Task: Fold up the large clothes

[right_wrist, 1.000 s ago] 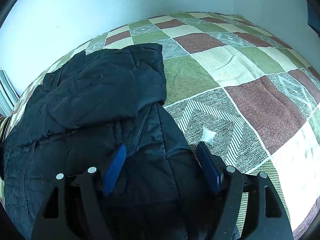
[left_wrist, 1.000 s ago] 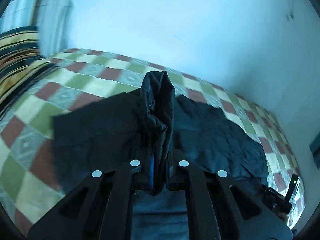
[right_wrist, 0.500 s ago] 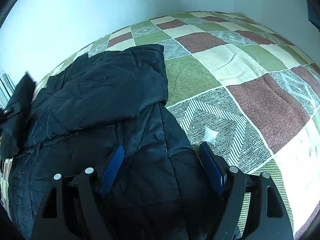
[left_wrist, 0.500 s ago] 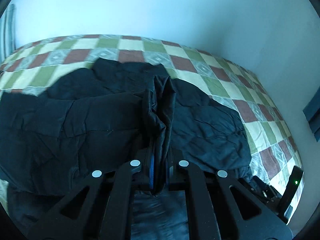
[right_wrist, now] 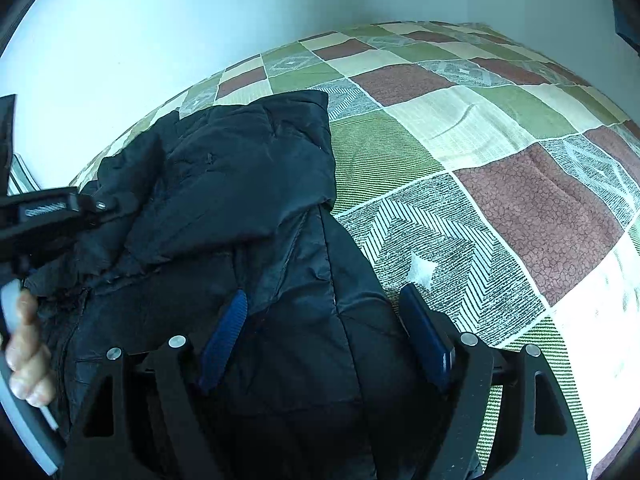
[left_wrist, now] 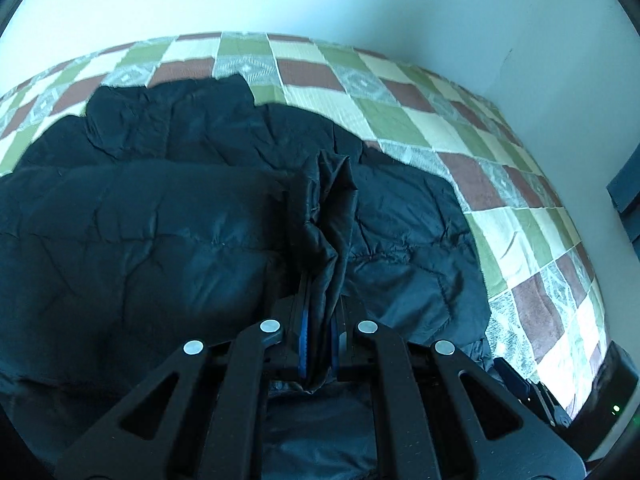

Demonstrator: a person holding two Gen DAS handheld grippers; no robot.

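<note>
A large black padded jacket (left_wrist: 160,232) lies spread on a checked bed cover (left_wrist: 400,120). My left gripper (left_wrist: 320,332) is shut on a bunched fold of the jacket, which stands up between its blue pads. In the right wrist view the jacket (right_wrist: 248,184) lies partly folded over itself. My right gripper (right_wrist: 324,332) is open and rests low over the jacket's near edge, one blue pad (right_wrist: 224,332) on the cloth and the other pad (right_wrist: 424,336) at its edge. The left gripper and the hand holding it show at the left edge of that view (right_wrist: 44,216).
The bed cover (right_wrist: 500,140) has green, brown, cream and patterned squares and reaches a pale wall behind. A small white scrap (right_wrist: 420,270) lies on the cover by my right gripper. A dark device with a green light (left_wrist: 612,396) sits at the bed's right edge.
My left gripper has carried its fold of jacket to the right, across the garment. It now shows at the left edge of the right wrist view. My right gripper has stayed open in place.
</note>
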